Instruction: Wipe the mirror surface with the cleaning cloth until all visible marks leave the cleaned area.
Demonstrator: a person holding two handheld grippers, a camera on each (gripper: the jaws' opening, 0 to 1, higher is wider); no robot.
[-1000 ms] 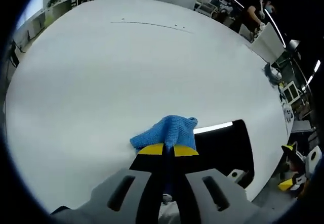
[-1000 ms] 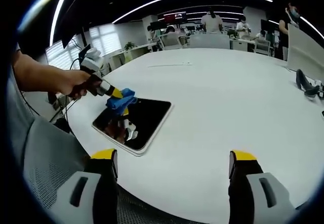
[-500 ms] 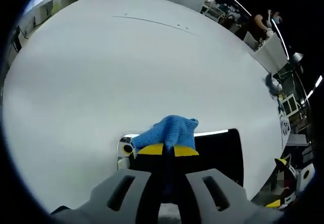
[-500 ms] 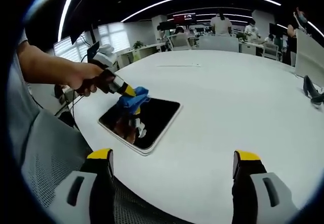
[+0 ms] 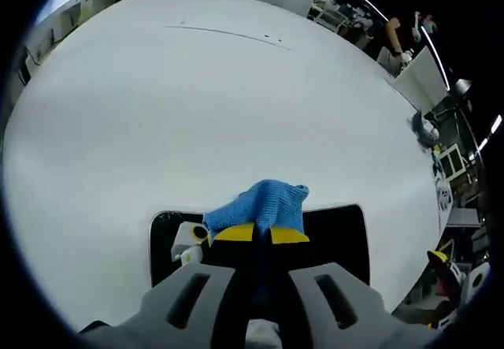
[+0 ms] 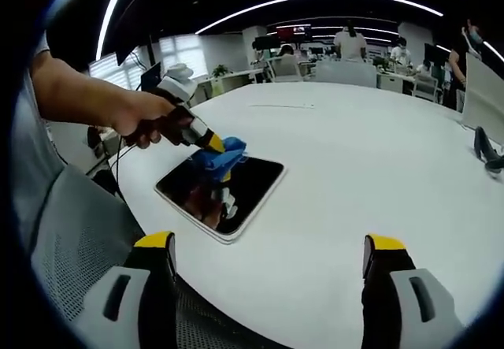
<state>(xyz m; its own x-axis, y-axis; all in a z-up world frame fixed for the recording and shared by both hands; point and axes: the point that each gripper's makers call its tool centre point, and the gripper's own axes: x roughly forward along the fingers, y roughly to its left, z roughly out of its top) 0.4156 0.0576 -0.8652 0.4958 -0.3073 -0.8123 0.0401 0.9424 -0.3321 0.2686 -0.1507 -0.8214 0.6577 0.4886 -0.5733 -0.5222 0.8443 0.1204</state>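
Blue knitted cleaning cloth [image 5: 262, 206] pinched between the closed yellow-tipped jaws of the left gripper [image 5: 261, 235], bunched at the tips and poking forward past them. Pressed onto the dark rectangular mirror with rounded pale-edged corners [image 5: 335, 235], which lies flat on the broad white round table [image 5: 197, 105], near its edge. Seen from the right gripper view: cloth [image 6: 220, 154] resting at the far edge of the mirror [image 6: 236, 195], left gripper [image 6: 214, 144] gripped in a person's hand [image 6: 142, 120], angled down toward the glass. Gripper and cloth reflected in the glass. Right gripper [image 6: 268, 246] held well apart from the mirror, jaws spread wide, gripping nothing, hanging over the table's near rim.
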